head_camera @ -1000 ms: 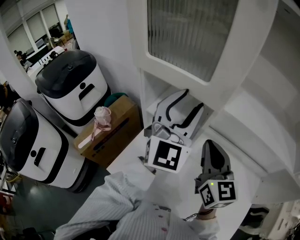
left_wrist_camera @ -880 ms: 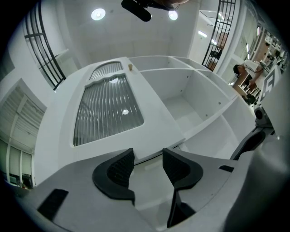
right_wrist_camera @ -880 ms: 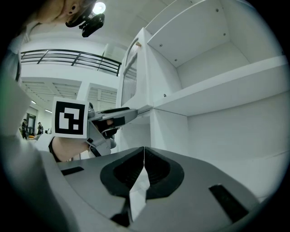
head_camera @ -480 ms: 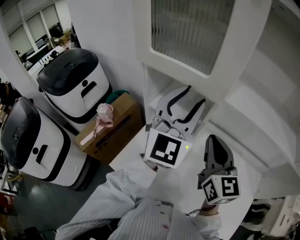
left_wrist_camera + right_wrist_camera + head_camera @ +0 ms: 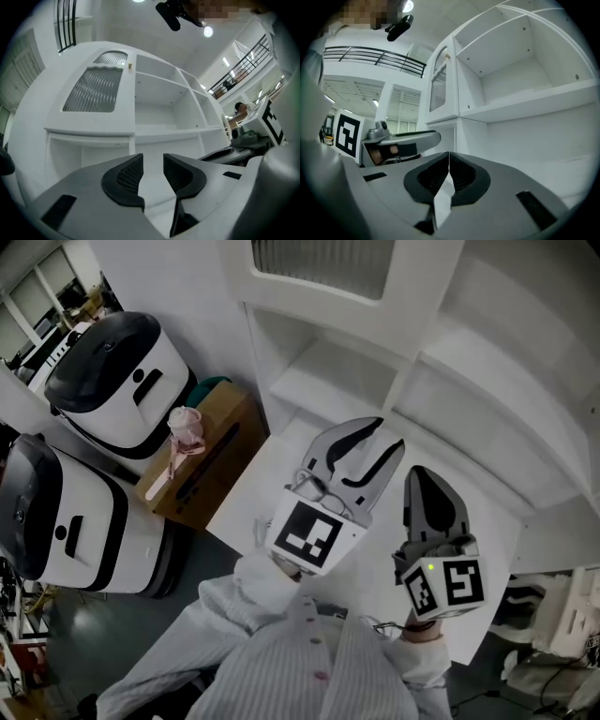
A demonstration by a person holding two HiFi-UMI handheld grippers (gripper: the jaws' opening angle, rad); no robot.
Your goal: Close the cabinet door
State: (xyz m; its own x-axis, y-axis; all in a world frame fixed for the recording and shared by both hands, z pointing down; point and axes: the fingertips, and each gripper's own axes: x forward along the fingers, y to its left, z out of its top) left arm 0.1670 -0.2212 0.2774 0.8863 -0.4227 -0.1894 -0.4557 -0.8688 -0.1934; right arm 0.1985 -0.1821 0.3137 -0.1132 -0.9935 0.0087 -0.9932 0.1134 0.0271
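On the approach, I hang below the open door (image 5: 93, 89), left gripper (image 5: 153, 168) having just been closing partway on nothing, right gripper (image 5: 449, 161) pinched shut, empty; next, I reckon, rise and push it toward the shelves (image 5: 159, 117).

On the floor (image 5: 66, 652), a near unit (image 5: 66, 521) and a far unit (image 5: 112, 381), white with dark lids, are noted side by side; a cardboard box (image 5: 211, 474) is set beside the desk (image 5: 248, 502), a pink object (image 5: 185, 427) on top

Two grippers: left gripper (image 5: 386, 433), right gripper (image 5: 422, 479). At nine o'clock, two machines (image 5: 112, 371) and one cardboard box (image 5: 211, 461). One cabinet door (image 5: 405, 296) at twelve.
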